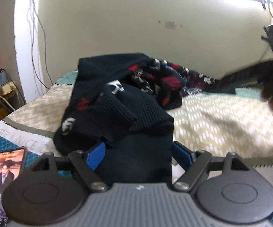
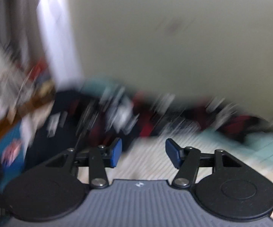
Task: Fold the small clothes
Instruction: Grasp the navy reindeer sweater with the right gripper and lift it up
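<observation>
Navy sweater point(image 1: 117, 102) bunched on bed point(image 1: 221, 117), folding unfinished; left gripper point(image 1: 138, 151) fingers straddle cloth, grip unclear; right gripper point(image 2: 144, 153) fingers apart, empty.

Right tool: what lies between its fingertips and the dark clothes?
Only bare patterned bedspread, shown in the blurred right wrist view; the right tool stands open and empty, short of the dark clothes.

A navy sweater point(image 1: 117, 102) with red and white motifs and ribbed cuffs lies mid-frame on a cream bedspread point(image 1: 221, 124) with a pale woven pattern, teal-latticed at lower left.
</observation>
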Tool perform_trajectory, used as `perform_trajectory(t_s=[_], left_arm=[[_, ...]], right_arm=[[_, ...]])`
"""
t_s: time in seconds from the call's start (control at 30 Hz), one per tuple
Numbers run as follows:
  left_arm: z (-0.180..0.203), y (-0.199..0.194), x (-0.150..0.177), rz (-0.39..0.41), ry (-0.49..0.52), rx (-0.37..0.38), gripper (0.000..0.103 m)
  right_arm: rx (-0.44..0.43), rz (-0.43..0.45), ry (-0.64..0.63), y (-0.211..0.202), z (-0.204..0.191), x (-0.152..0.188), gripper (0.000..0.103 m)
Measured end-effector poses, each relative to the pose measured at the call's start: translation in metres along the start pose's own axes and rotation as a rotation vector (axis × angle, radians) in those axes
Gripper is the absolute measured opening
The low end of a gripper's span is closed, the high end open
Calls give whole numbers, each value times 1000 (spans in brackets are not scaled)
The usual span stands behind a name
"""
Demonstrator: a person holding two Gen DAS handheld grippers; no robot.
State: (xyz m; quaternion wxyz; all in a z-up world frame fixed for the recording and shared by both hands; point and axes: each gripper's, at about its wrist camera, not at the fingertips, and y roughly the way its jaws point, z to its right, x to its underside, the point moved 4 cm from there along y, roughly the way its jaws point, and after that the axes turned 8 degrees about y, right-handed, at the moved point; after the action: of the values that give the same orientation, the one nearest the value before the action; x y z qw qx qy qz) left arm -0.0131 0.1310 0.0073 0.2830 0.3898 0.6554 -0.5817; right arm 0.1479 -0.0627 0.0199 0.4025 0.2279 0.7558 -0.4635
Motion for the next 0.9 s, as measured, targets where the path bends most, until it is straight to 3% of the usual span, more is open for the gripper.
perform_trajectory(t_s=[0.07, 0.23, 0.3, 0.33, 0.4, 0.5, 0.6, 0.77, 0.9], left_arm=[[2, 0, 2, 3, 3, -1, 79], [9, 3, 3, 21, 36, -22, 79], [3, 1, 8, 28, 35, -12, 79], [1, 1, 8, 28, 27, -9, 79], [-4, 0, 10, 29, 5, 3, 79], [-9, -2, 13, 37, -23, 20, 79], [-9, -8, 14, 73, -19, 23, 79], [-4, -30, 13, 161, -16, 60, 82], [-7, -51, 12, 210, -54, 135, 84]], right_arm=[[-3, -66, -44, 30, -9, 11, 56], [7, -73, -62, 89, -14, -9, 61], [-3, -73, -10, 105, -18, -20, 45], [-23, -84, 9, 106, -23, -23, 13], [-50, -76, 47, 100, -33, -28, 9], [-94, 49, 56, 58, -41, -51, 7], [-119, 229, 106, -13, -31, -94, 7], [-16, 524, 65, -135, -21, -153, 6], [70, 662, -10, -206, -25, -180, 7]])
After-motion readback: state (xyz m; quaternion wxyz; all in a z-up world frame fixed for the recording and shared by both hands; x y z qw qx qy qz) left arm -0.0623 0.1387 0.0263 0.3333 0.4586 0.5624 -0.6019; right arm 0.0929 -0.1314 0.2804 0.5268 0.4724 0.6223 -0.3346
